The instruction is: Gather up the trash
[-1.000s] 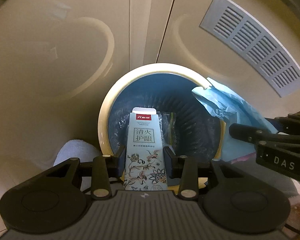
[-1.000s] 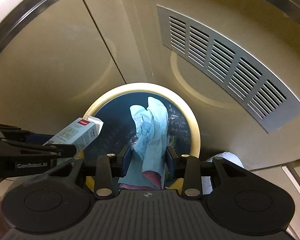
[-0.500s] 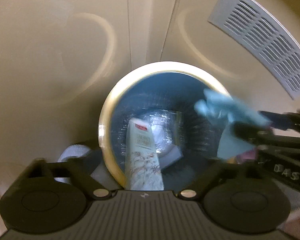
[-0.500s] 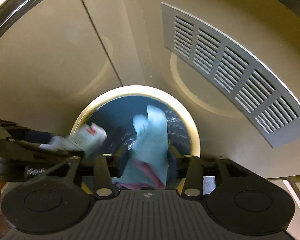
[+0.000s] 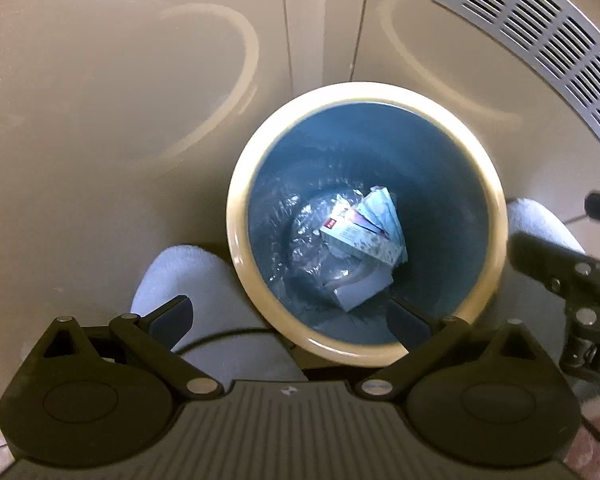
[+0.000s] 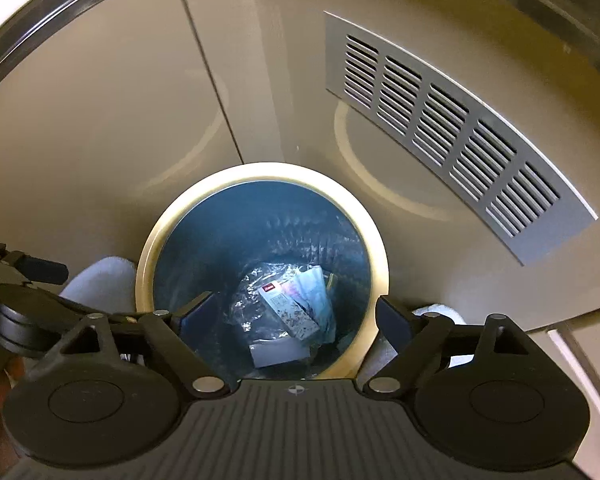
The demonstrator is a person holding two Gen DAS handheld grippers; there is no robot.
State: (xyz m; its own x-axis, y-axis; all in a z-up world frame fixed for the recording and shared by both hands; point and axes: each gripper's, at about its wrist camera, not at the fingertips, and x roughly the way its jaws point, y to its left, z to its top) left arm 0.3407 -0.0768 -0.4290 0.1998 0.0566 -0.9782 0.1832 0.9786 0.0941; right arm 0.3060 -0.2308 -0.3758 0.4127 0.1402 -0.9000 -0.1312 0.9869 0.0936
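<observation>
Down at the bottom of the trash bin point(image 5: 236, 216), straight below both tongs, the carton point(image 5: 362, 236) is seen lying flat on the blue wrapper point(image 5: 384, 206), long axis running near-right to far-left. Left tongs point(image 5: 290, 316) and right tongs point(image 6: 288, 312) are spread wide, nothing held, both over the rim. Neither is judged nearer; further trash must be sought outside the bin.

place: home, likely | cues: beige cabinet doors point(image 6: 100, 128); vent grille point(image 6: 452, 128); lined waste bin point(image 5: 236, 216)
</observation>
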